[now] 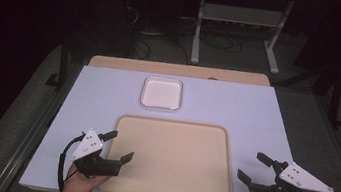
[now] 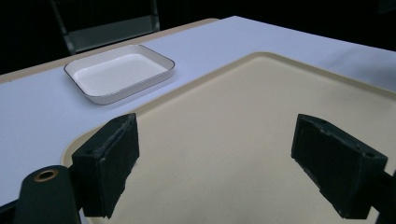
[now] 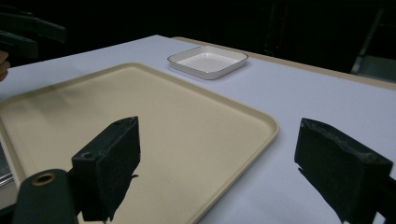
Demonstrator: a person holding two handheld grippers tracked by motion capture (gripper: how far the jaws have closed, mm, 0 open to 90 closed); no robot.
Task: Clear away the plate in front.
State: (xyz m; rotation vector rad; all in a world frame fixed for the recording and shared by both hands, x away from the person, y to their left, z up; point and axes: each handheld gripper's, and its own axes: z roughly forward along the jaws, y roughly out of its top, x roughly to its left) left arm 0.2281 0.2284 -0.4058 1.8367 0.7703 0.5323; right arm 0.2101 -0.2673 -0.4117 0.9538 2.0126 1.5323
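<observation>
A large beige tray (image 1: 179, 127) lies bare at the near middle of the white table (image 1: 103, 91). Beyond it sits a small white square dish (image 1: 162, 93) with a dark rim, also bare. My left gripper (image 1: 118, 146) hovers at the tray's near left corner, jaws open with nothing between them. My right gripper (image 1: 253, 167) is held just off the tray's right edge, jaws open and empty too. In the left gripper view the tray (image 2: 243, 140) spreads under the jaws and the dish (image 2: 119, 72) lies ahead to the left. The right gripper view shows the tray (image 3: 154, 121) and the dish (image 3: 208, 60) farther off.
A wooden strip (image 1: 177, 69) runs along the table's far edge. Behind it, on the dark floor, stands a white metal frame (image 1: 239, 25) with cables. Black rails (image 1: 61, 65) flank the table's sides.
</observation>
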